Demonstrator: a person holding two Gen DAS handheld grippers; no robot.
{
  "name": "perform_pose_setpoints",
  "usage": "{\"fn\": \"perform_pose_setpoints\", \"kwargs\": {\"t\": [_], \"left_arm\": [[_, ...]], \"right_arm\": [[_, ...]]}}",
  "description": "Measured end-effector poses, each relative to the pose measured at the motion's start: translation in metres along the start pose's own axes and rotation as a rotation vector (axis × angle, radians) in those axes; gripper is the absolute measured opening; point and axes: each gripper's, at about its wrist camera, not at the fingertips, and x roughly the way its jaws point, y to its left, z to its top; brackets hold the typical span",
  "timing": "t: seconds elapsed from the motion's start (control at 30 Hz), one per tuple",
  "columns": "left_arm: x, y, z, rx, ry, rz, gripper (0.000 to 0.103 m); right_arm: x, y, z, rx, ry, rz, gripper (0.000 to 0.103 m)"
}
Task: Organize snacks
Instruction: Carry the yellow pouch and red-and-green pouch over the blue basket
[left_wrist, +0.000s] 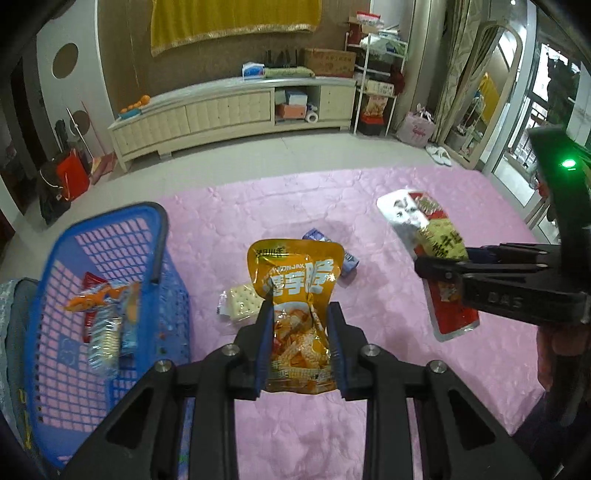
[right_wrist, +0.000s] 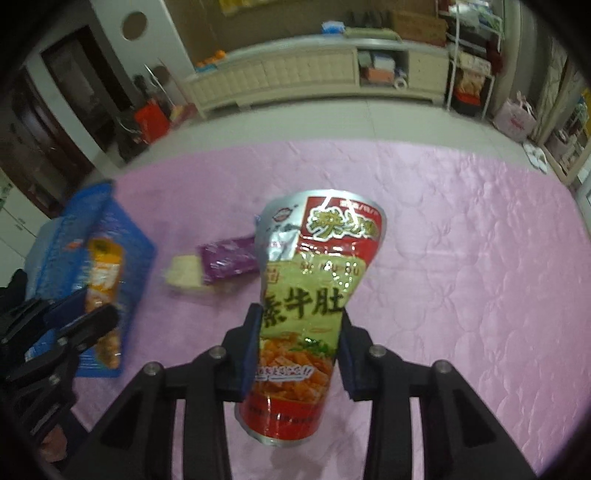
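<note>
My left gripper (left_wrist: 301, 332) is shut on an orange-yellow snack packet (left_wrist: 295, 284), which it holds upright above the pink cover. To its left stands a blue mesh basket (left_wrist: 107, 218) with several snack packs (left_wrist: 107, 325) inside. My right gripper (right_wrist: 299, 332) is shut on a tall red, green and silver packet (right_wrist: 317, 266), lifted off the cover. The left wrist view shows that gripper (left_wrist: 424, 267) at the right with its packet (left_wrist: 406, 218). In the right wrist view the left gripper (right_wrist: 98, 306) and the orange packet (right_wrist: 105, 273) hang in front of the blurred basket (right_wrist: 125, 236).
A clear pack of crackers (left_wrist: 240, 304) and a purple-blue packet (left_wrist: 349, 260) lie on the pink quilted cover (left_wrist: 258, 206) between the two grippers. Beyond the cover's far edge are tiled floor and a long cream cabinet (left_wrist: 229, 110).
</note>
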Motion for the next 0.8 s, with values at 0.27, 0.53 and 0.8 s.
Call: {"fn": "perform_pose_setpoints", "kwargs": {"t": [0.27, 0.53, 0.8], "left_arm": [[-0.06, 0.003, -0.013, 0.009, -0.07, 0.006, 0.026], [-0.109, 0.034, -0.024, -0.015, -0.128, -0.012, 0.026], [-0.141, 0.078, -0.032, -0.034, -0.164, 0.038, 0.026]], "right_arm": [[-0.056, 0.045, -0.003, -0.099, -0.113, 0.056, 0.041], [-0.078, 0.084, -0.001, -0.115, -0.136, 0.136, 0.041], [-0.08, 0.145, -0.002, -0.179, -0.133, 0.185, 0.041]]}}
